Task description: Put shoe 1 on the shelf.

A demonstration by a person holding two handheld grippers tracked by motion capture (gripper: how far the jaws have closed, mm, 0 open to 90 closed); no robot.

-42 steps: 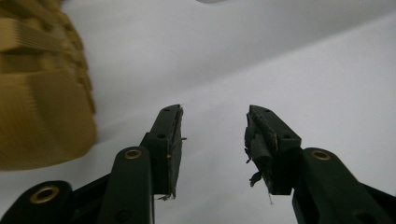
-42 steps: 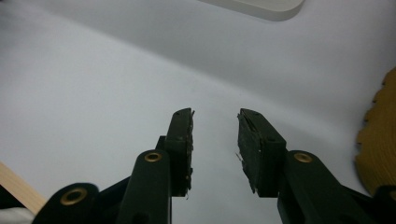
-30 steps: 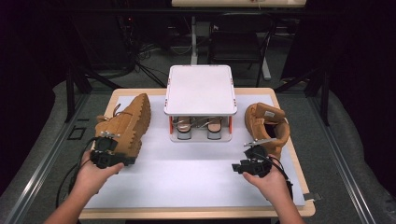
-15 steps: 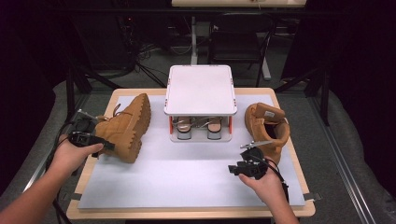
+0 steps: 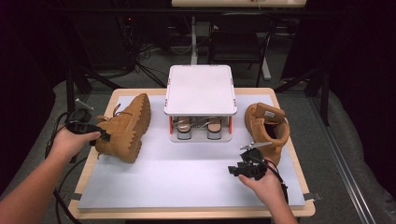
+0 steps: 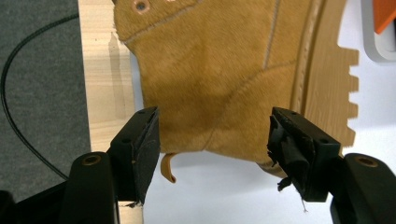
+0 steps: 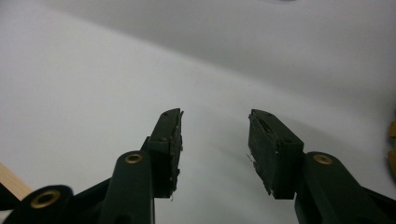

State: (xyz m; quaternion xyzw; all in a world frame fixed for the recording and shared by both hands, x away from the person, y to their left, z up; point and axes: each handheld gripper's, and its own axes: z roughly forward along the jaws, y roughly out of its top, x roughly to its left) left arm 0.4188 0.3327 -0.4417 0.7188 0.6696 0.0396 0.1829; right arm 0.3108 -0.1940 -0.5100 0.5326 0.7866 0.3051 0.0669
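A tan boot (image 5: 126,125) lies on its side at the left of the white mat (image 5: 187,182), sole facing the centre. My left gripper (image 5: 99,131) sits at the table's left edge, pointing at the boot's heel. In the left gripper view the heel (image 6: 224,84) lies just ahead of the left gripper (image 6: 215,126); its jaws have just been opening and no pad touches the suede. A second tan boot (image 5: 267,127) stands upright at the right. My right gripper (image 5: 237,167) hovers in front of it, over bare mat (image 7: 140,70). The right gripper (image 7: 215,116) has also just been opening, with nothing between its jaws.
A white two-level stand (image 5: 200,91) sits at the back centre with a pair of sandals (image 5: 198,127) on its lower shelf. The wooden table edge (image 5: 187,214) frames the mat. A black cable (image 5: 58,200) trails off the left side.
My left gripper has moved from the boot's near end out to the table's left edge, and its jaws stand wider. The right hand has hardly moved.
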